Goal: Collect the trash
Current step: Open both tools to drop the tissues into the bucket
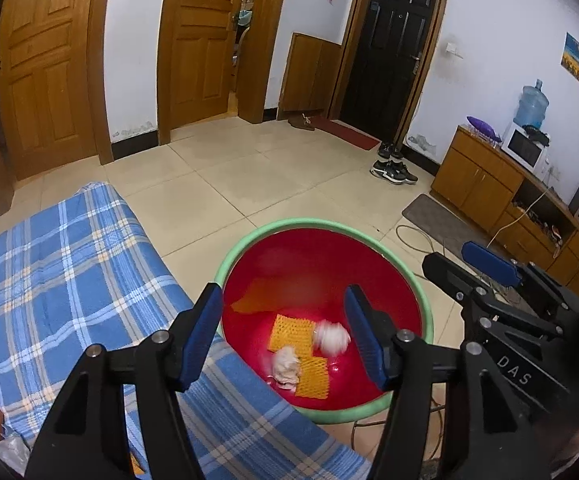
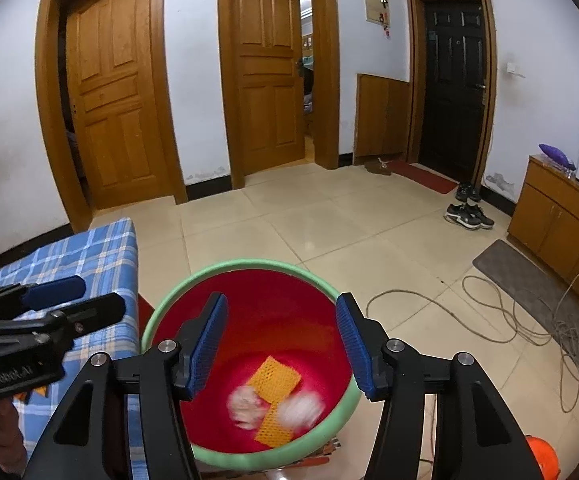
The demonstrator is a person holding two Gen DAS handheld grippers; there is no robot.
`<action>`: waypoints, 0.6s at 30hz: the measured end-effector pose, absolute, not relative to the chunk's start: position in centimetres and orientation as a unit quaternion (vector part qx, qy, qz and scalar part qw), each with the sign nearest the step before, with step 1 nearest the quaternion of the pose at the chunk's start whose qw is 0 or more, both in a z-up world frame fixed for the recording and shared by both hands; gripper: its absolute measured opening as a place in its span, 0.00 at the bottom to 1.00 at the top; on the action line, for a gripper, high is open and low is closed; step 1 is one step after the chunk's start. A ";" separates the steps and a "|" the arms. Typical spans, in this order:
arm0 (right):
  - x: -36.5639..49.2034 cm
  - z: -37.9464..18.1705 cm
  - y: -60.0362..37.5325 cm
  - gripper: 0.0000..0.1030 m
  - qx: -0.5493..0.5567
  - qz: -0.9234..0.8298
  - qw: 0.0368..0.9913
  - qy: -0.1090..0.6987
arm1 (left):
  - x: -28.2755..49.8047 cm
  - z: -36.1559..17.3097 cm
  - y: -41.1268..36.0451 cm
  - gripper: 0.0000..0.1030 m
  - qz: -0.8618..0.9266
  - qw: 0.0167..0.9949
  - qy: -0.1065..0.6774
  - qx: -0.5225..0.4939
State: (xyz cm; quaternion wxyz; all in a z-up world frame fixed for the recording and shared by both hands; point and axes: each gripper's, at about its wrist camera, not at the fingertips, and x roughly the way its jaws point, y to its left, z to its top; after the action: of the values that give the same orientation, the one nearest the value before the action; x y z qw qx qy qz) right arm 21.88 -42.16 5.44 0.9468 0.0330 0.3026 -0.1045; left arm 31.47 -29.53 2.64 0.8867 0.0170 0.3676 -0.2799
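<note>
A red bin with a green rim (image 1: 249,236) (image 2: 249,263) stands on the floor beside the blue plaid surface. Inside lie two orange foam nets (image 1: 291,332) (image 2: 277,378), a pinkish crumpled paper wad (image 1: 286,368) (image 2: 245,402) and a blurred white paper ball (image 1: 331,336) (image 2: 301,408). My left gripper (image 1: 283,330) is open and empty above the bin. My right gripper (image 2: 281,348) is open and empty above the bin too. Each gripper shows in the other's view: the right one at the right of the left wrist view (image 1: 485,264), the left one at the left of the right wrist view (image 2: 69,300).
A blue plaid-covered surface (image 1: 61,280) (image 2: 85,256) sits left of the bin. A coiled cable (image 2: 489,312) and a grey mat (image 2: 529,280) lie on the tiled floor to the right. Shoes (image 2: 467,216), a wooden cabinet (image 2: 549,216) and doors stand farther off.
</note>
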 end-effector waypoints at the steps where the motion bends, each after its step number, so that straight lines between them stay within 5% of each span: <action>1: 21.9 5.4 -42.1 0.56 0.033 -0.104 0.947 0.304 | 31.4 2.6 -29.6 0.61 -0.279 0.887 0.367 0.020; 18: 20.2 6.1 -40.6 0.56 0.037 -0.120 0.947 0.297 | 29.2 3.6 -28.0 0.61 -0.274 0.889 0.365 0.033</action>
State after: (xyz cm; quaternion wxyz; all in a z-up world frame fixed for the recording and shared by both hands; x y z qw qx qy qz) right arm 20.22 -40.61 6.09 0.9465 0.0366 0.2971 -0.1200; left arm 29.19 -27.98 3.56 0.8890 0.0329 0.3654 -0.2740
